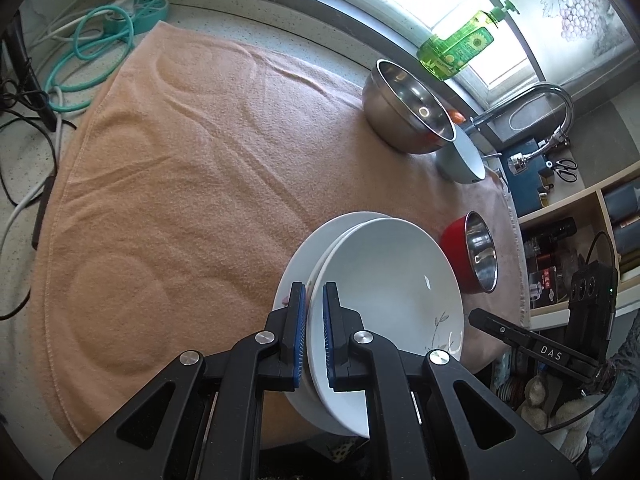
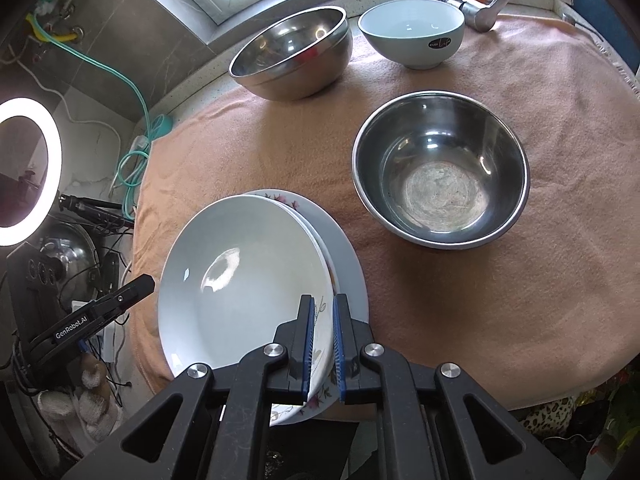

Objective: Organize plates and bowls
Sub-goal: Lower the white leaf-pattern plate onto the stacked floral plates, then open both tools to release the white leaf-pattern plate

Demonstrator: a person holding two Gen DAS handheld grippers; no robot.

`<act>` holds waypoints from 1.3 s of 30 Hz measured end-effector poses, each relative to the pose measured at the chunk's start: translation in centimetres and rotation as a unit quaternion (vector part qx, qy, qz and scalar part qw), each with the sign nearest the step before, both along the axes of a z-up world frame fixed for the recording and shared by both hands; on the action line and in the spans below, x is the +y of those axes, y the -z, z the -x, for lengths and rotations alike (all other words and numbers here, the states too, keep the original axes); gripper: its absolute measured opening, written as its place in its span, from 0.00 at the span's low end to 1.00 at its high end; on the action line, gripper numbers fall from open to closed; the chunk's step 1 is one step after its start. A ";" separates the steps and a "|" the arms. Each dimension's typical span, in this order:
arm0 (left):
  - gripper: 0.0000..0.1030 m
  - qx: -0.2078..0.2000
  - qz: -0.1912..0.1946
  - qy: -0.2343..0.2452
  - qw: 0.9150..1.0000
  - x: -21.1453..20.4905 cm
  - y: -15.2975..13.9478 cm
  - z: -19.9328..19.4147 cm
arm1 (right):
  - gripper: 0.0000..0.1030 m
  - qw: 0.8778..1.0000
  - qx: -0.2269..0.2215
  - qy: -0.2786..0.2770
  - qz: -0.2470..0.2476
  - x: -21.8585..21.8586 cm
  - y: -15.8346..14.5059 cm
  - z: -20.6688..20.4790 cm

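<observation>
Left gripper (image 1: 315, 336) fingers clamping the near rim of stacked plates (image 1: 384, 280), right gripper (image 2: 322, 346) fingers pinching the opposite rim, stack sitting beside the steel bowl (image 2: 440, 172) on the towel-covered worktop (image 1: 180, 180)

Glossy ceramic plates (image 2: 224, 280), matt terry towel (image 1: 180, 160)
</observation>
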State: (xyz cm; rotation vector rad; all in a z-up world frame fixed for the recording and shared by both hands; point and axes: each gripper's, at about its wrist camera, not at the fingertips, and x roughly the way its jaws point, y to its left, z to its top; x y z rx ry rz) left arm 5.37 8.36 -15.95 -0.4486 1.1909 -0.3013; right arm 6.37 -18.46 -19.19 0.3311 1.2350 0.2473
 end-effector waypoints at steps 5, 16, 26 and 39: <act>0.08 0.001 0.007 0.000 1.000 0.0 0.0 0.0 | 0.10 1.000 -0.013 0.000 -0.001 0.0 -0.7 0.2; 0.16 -0.009 -0.004 -0.001 1.000 0.4 -0.6 -0.3 | 0.11 0.998 -0.044 0.026 -0.022 -2.6 -2.0 1.3; 0.33 -0.009 -0.021 -0.004 1.000 0.3 -1.6 -1.4 | 0.33 0.993 -0.099 0.054 -0.030 -4.9 -4.4 1.8; 0.33 -0.035 -0.033 0.002 0.999 -1.2 -3.9 -3.8 | 0.34 0.991 -0.124 0.046 -0.013 -6.0 -6.9 -0.6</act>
